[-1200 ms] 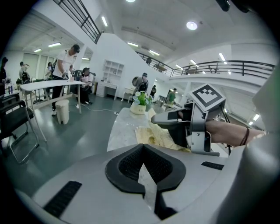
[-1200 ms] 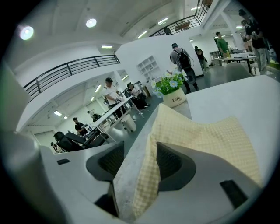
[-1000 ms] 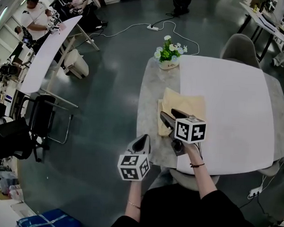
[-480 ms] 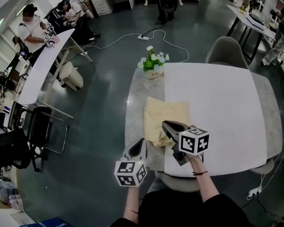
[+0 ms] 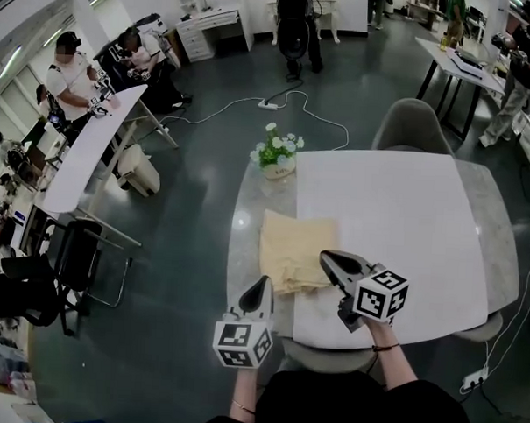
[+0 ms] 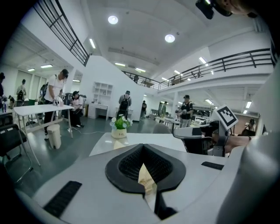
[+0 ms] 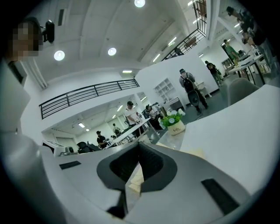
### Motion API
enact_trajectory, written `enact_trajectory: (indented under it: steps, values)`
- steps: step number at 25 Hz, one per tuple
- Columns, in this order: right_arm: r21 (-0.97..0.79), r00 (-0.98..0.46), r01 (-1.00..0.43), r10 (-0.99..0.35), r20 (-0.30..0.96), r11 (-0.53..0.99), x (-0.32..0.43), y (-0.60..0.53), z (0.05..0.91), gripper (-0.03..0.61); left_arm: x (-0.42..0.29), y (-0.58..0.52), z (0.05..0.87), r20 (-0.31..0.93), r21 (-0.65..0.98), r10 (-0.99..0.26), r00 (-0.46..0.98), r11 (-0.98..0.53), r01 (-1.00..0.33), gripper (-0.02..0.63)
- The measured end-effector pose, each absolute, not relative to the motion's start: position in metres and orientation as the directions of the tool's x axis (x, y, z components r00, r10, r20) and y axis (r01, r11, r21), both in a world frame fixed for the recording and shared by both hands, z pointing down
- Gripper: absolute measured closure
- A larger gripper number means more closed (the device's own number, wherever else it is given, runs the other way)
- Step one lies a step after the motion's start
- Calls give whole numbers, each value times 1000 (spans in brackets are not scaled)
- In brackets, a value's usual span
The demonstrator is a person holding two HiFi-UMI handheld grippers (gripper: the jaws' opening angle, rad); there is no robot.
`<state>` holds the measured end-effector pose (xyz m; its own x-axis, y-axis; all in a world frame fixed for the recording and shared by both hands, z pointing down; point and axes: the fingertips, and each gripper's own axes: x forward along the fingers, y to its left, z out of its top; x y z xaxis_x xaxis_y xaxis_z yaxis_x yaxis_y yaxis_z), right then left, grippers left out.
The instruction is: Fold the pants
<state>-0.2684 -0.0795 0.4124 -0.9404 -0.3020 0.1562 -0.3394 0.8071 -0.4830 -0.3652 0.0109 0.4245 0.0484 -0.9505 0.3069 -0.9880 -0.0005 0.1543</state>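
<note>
Left gripper (image 6: 142, 165): jaws pressed together, nothing pinched. The tan sliver in the slit reads as cloth lying beyond.
Right gripper (image 7: 132, 168): same, closed on nothing.
Both hover at the near edge of the table (image 5: 247, 216), either side of the pants' near end, and neither touches it.
Pants (image 5: 297, 248): flat tan bundle, apparently already folded, half on bare tabletop and half on the white mat (image 5: 396, 216). Flower pot (image 5: 279, 159) stands just beyond.

Risks, as judged:
- Closed jaws coming down again would shove the top layer and skew the fold.
- The near hem looks rumpled, so a snag there could drag the bundle off the edge.
</note>
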Motion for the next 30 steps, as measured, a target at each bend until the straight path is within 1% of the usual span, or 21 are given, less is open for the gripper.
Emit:
enact_trajectory:
  steps: [10, 19, 30]
  values:
    - [-385, -926, -366, -371, 64, 847, -214, -80, 372, 563, -352, 26, 386, 203, 97, -979, -10, 31, -995, 606]
    - [-311, -908, -404, -417, 25, 860, -182, -81, 354, 563, -355, 46, 361, 114, 69, -989, -94, 103, -992, 606]
    - [-273, -896, -427, -444, -1, 862, -164, -81, 345, 563, -360, 60, 347, 77, 38, -986, -145, 148, -988, 606]
